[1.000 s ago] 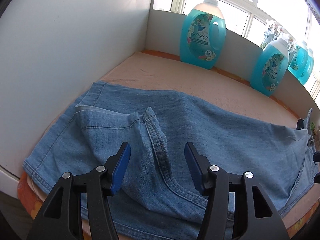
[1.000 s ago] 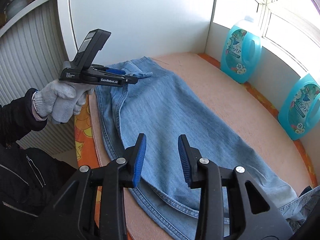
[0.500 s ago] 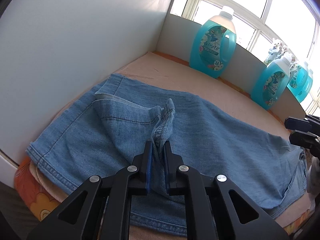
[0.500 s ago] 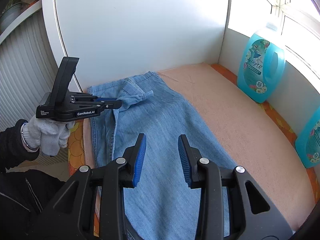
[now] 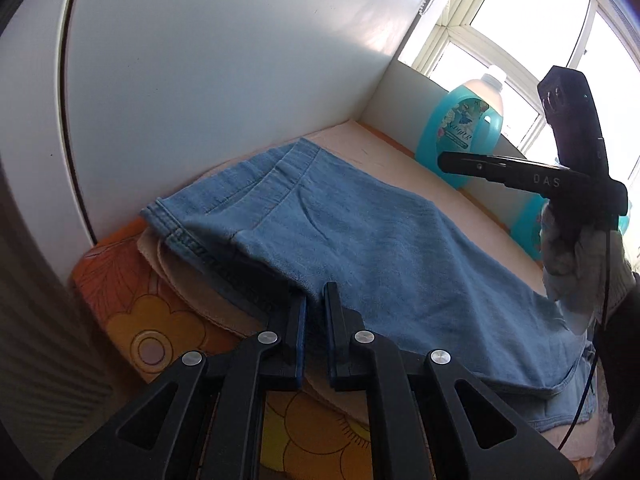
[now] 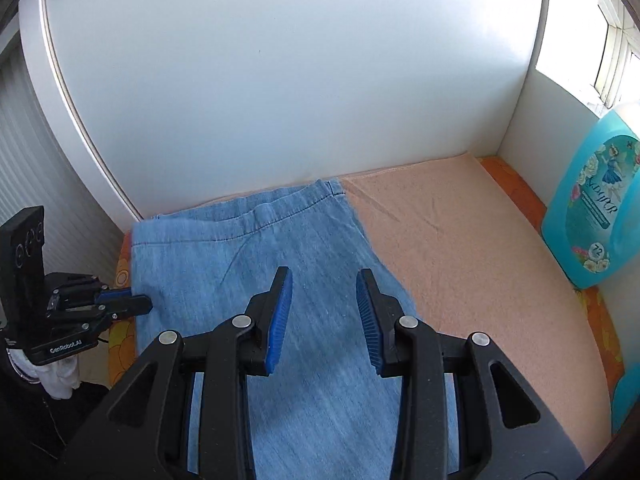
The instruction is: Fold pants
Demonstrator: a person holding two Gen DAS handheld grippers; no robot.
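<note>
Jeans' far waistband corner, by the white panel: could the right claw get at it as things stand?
Probably yes. The right claw is open with nothing between its pads, hanging over the jeans. The far waistband corner lies flat and uncovered; only bare denim and the peach towel lie along the way.

Black left gripper (image 5: 315, 312), blue pads, silver screws; right gripper (image 6: 324, 312) alike; white knit gloves.

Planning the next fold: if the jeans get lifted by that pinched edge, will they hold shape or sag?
The jeans will likely sag: the denim creases where the left gripper pinches it. They seem heavyish, lying flat. On the peach towel they probably drag, not slide.
</note>
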